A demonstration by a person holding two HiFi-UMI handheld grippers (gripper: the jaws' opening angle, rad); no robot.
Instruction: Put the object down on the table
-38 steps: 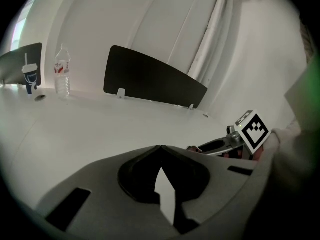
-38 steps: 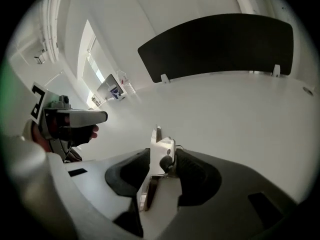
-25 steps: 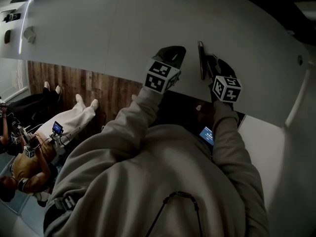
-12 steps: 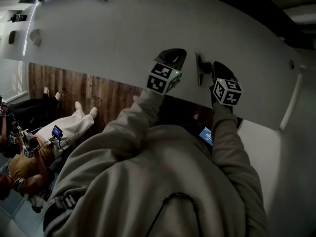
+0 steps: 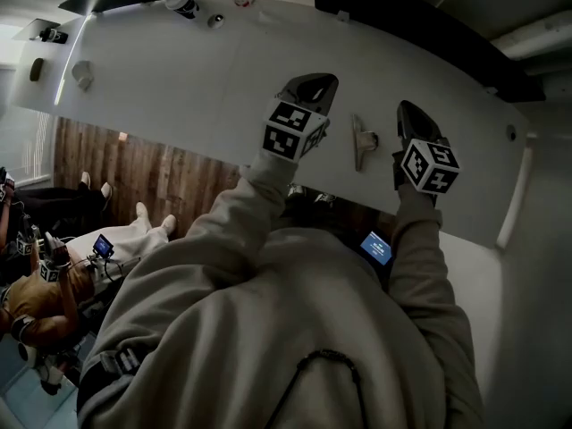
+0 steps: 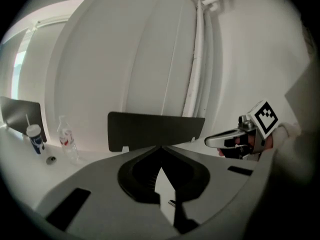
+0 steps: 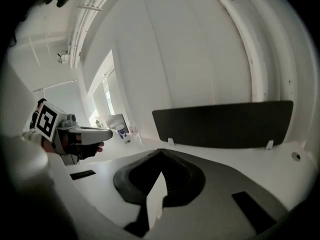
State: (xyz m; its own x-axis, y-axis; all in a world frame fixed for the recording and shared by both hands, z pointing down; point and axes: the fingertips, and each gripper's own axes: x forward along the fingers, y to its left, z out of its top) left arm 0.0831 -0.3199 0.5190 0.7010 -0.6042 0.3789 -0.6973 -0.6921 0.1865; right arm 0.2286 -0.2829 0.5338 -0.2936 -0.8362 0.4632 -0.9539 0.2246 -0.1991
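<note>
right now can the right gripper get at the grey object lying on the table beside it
Probably yes: the grey object lies on the table left of the right gripper, nothing between them. Its jaws are shut, so they would need to open first.

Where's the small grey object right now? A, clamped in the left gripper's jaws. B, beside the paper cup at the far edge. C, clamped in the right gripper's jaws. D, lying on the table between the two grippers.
D: the head view shows the grey object on the white table between the left gripper and right gripper, whose jaws are shut on nothing.
</note>
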